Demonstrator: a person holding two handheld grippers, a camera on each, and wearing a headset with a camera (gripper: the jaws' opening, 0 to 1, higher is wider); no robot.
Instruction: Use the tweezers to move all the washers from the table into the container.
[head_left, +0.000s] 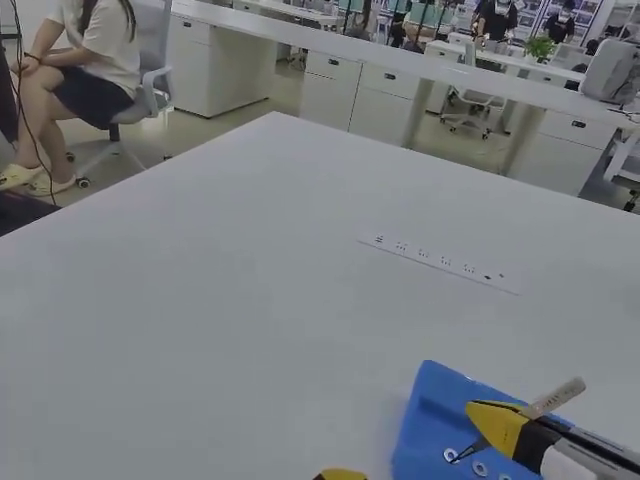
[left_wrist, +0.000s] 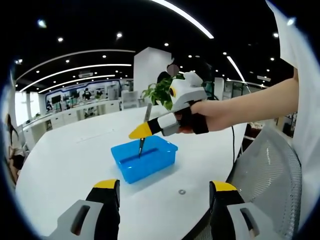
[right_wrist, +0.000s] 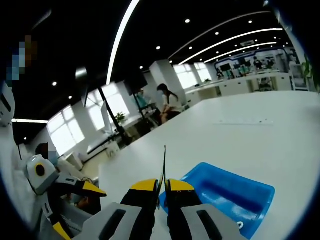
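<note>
My right gripper (head_left: 492, 424) is shut on the tweezers (head_left: 556, 396) and hovers over the blue container (head_left: 430, 410) at the table's near right. The tweezers' tips point down into the container, close to two washers (head_left: 452, 456) lying on its floor. In the left gripper view, the right gripper (left_wrist: 150, 129) and tweezers (left_wrist: 142, 144) stand above the container (left_wrist: 150, 162), and one washer (left_wrist: 182, 192) lies on the table in front of it. My left gripper (left_wrist: 165, 187) is open, nothing between its jaws, and stays short of that washer. The right gripper view has the tweezers (right_wrist: 163, 167) rising from the shut jaws beside the container (right_wrist: 227, 192).
The white table (head_left: 250, 280) stretches wide, with a strip of sockets (head_left: 440, 262) set into it at the far right. A person sits on a chair (head_left: 150, 90) beyond the far left edge. More desks stand behind. A mesh chair back (left_wrist: 270, 175) is close on the right.
</note>
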